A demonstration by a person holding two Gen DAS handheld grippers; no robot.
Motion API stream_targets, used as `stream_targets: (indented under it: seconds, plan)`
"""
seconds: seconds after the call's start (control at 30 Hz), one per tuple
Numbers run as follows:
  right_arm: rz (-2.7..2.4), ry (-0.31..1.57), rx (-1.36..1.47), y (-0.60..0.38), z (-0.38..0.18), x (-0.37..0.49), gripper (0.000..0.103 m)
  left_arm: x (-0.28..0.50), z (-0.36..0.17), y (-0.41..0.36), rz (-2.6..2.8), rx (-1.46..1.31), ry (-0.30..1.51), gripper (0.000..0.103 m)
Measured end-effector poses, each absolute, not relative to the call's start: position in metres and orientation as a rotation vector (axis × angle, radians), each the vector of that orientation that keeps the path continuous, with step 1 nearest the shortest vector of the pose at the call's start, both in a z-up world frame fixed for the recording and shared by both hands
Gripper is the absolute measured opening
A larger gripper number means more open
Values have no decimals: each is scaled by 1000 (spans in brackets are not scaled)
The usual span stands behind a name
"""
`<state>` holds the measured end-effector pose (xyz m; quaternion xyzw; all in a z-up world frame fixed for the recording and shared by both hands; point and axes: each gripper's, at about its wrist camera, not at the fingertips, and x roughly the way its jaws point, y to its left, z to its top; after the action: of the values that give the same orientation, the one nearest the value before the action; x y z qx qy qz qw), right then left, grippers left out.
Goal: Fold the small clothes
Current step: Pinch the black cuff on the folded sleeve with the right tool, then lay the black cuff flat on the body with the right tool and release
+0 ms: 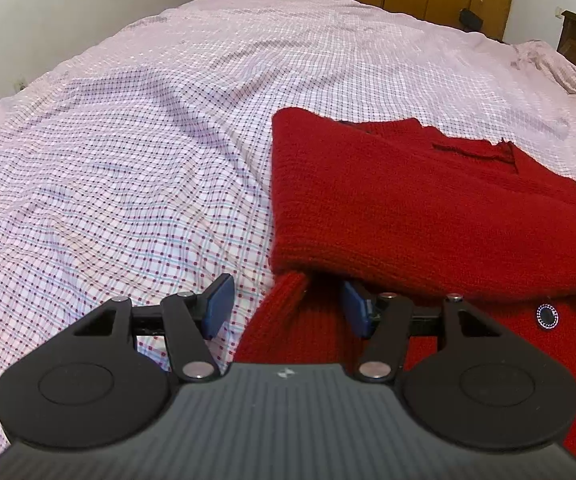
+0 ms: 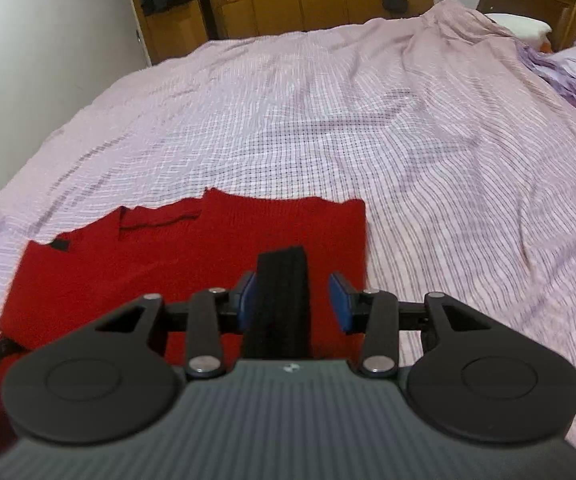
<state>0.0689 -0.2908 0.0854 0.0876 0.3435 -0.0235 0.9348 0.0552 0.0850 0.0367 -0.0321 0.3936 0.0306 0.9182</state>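
The red knitted sweater [image 1: 428, 208] lies flat and partly folded on the checked bedsheet [image 1: 128, 140], with its black ribbed cuff [image 2: 282, 304] at 6 o'clock.

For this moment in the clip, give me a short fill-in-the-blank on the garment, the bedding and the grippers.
1. The knitted sweater lying on the bed is ____ in colour.
2. The bedsheet under it has a ____ pattern.
3. The cuff between the pads of the right gripper is ____ in colour.
4. The left gripper has its jaws ____, a red sleeve between them.

Missing words: red; checked; black; open
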Motion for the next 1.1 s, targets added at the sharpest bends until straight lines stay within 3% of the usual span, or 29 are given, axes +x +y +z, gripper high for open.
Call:
stream_targets:
  seconds: [0.27,0.3,0.33,0.63,0.9,1.1]
  plan:
    - [-7,803,142,-284,48,123,42,57,40,80,65,-42,778,64]
    - [4,799,136,-282,48,124,37,57,39,80,63,-41,776,64]
    - [16,790,120,-280,50,124,13,58,39,80,62,-37,776,64]
    - [-49,489,72,-275,114,106,12,66,29,78,81,-4,773,64]
    - [-161,706,46,-289,44,148,14,75,23,72,86,33,780,64]
    - [-165,703,64,-292,35,147,19,62,39,77,38,17,784,64]
